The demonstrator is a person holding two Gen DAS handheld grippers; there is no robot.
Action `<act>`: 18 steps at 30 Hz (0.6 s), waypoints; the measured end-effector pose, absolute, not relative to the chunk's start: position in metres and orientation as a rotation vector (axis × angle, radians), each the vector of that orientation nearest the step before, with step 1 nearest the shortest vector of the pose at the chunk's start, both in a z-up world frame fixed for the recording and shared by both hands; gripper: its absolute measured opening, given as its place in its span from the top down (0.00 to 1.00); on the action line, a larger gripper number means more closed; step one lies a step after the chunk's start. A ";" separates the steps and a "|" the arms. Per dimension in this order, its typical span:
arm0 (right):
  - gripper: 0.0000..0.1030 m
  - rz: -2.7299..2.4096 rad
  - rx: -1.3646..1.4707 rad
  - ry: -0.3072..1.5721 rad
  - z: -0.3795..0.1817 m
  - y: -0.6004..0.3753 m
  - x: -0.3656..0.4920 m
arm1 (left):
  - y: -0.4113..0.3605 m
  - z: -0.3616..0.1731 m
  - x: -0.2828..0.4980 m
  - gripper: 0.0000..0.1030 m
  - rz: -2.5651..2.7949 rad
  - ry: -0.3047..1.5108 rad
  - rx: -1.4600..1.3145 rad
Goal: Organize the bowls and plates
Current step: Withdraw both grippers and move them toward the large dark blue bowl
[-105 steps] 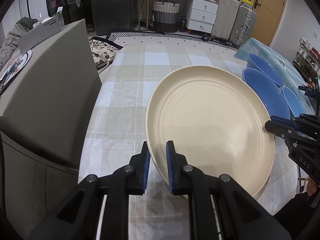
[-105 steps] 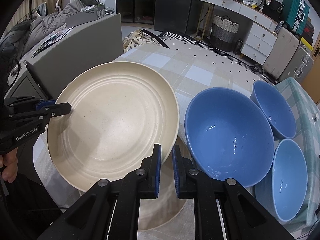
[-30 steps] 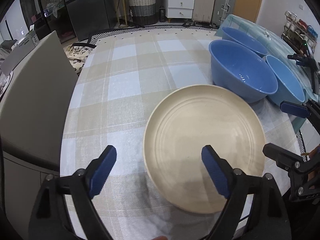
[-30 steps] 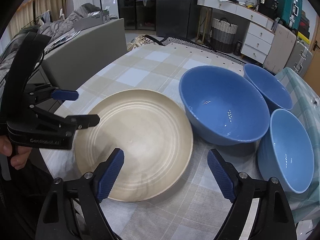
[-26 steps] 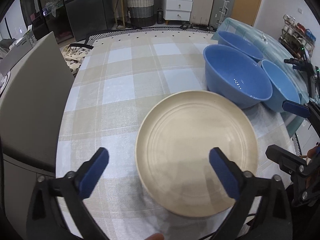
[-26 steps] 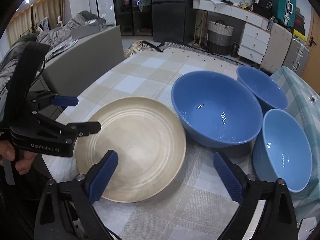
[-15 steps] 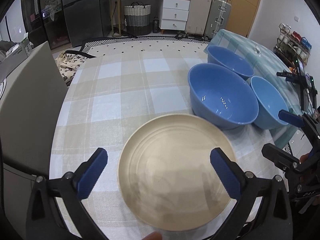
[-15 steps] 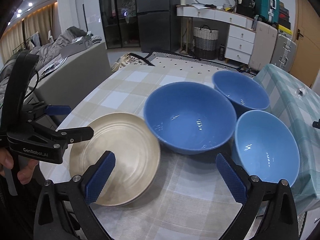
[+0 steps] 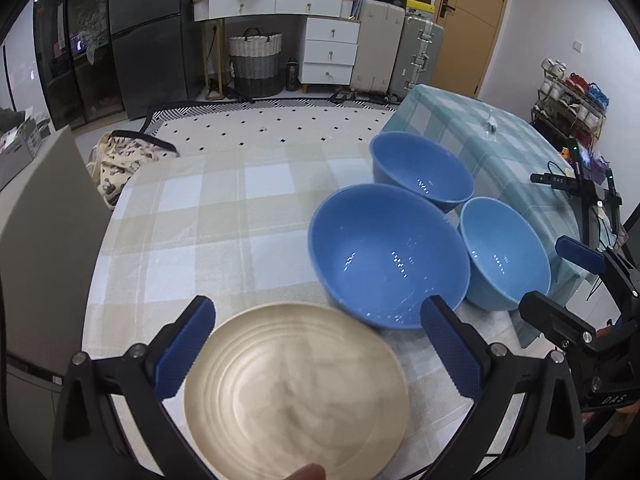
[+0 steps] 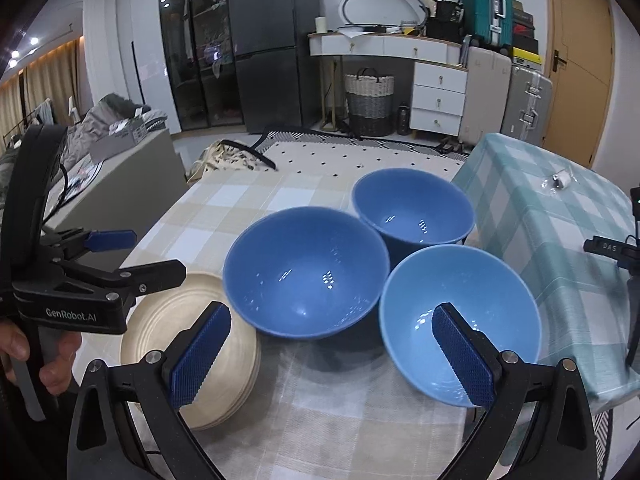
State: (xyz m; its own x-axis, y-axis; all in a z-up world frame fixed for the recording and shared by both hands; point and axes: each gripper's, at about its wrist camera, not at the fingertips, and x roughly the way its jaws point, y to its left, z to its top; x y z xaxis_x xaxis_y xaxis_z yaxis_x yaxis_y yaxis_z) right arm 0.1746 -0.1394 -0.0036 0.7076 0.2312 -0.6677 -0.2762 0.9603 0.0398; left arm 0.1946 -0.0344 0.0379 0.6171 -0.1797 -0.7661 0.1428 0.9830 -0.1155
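Right wrist view, plate stack (image 10: 192, 356) at tablecloth (image 10: 328, 424) edge, touching big bowl (image 10: 304, 272)

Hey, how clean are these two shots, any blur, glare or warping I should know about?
Left wrist view: the beige plate is motion-smeared, while the large blue bowl stays sharp with small glints of light. Right wrist view: crisp overall; ceiling-light glints dot the light blue bowl. Both views: fisheye bends the room's edges and darkens the corners.
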 end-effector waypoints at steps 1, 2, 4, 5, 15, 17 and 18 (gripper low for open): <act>0.01 0.278 -0.060 0.733 -0.001 -0.143 0.176 | -0.037 0.040 0.196 0.00 -0.189 0.878 -0.041; 0.01 0.275 -0.058 0.735 0.002 -0.146 0.178 | -0.039 0.043 0.197 0.00 -0.189 0.869 -0.040; 0.01 0.256 -0.056 0.732 0.008 -0.151 0.182 | -0.043 0.047 0.200 0.00 -0.189 0.861 -0.033; 0.01 0.248 -0.054 0.733 0.010 -0.153 0.184 | -0.044 0.049 0.202 0.00 -0.184 0.856 -0.030; 0.01 0.184 -0.005 0.696 0.041 -0.175 0.206 | -0.046 0.059 0.221 0.00 -0.150 0.847 -0.032; 0.01 0.176 0.002 0.690 0.049 -0.181 0.211 | -0.048 0.061 0.227 0.00 -0.155 0.848 -0.034; 0.01 0.173 0.009 0.689 0.052 -0.183 0.214 | -0.049 0.063 0.230 0.00 -0.157 0.848 -0.038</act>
State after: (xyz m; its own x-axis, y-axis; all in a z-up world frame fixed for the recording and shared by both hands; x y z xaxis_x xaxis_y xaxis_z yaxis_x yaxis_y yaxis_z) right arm 0.2137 -0.1831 0.0523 0.7582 0.1619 -0.6316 -0.1561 0.9856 0.0653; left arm 0.2296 -0.0486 0.0631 0.6510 -0.1532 -0.7434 0.1227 0.9878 -0.0961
